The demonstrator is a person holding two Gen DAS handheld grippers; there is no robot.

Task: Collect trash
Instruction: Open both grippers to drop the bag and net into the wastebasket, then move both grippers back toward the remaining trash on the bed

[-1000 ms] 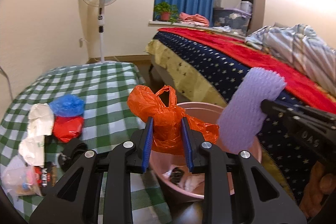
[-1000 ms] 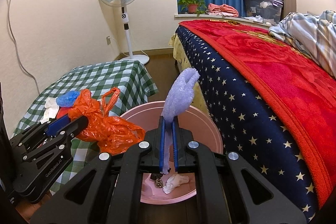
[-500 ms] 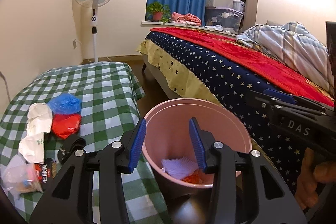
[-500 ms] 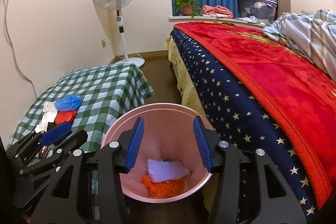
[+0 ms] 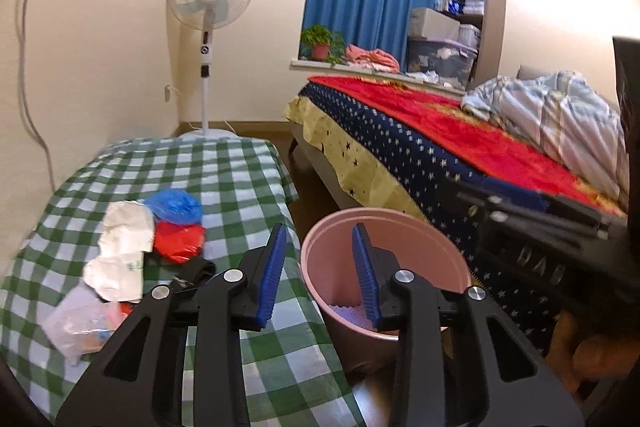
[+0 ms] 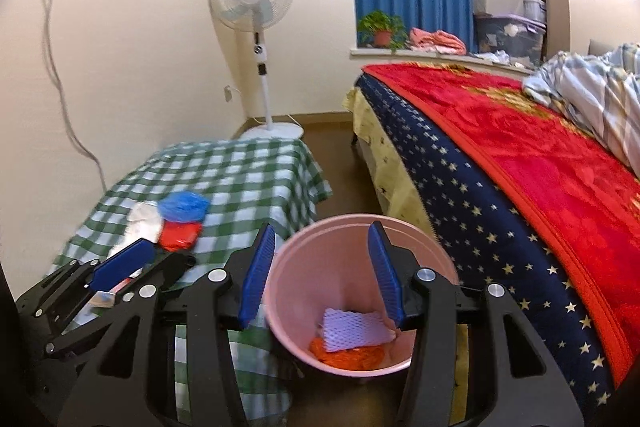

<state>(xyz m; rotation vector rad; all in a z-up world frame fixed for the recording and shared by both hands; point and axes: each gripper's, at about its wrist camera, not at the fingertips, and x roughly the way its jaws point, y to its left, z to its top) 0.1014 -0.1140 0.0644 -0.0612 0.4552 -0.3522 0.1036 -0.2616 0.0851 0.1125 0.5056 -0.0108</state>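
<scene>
Now both grippers are empty, with nothing between their blue pads. The left gripper (image 5: pixel 320 271) has its jaws apart, and they have just been closing a little. The right gripper (image 6: pixel 322 269) has its jaws wide apart over the pink bin (image 6: pixel 288 291). Down inside the bin lie the orange bag (image 6: pixel 352 357) and the purple foam sheet (image 6: pixel 356 331), the sheet on top of the bag. The bin sits on the floor between the bench (image 5: pixel 224 179) and the bed (image 5: pixel 420 155). More trash waits on the green checked bench: a blue bag (image 5: pixel 174 205), a red bag (image 5: pixel 178 241), white paper (image 5: pixel 120 251) and a clear wrapper (image 5: pixel 80 323), all close together.
</scene>
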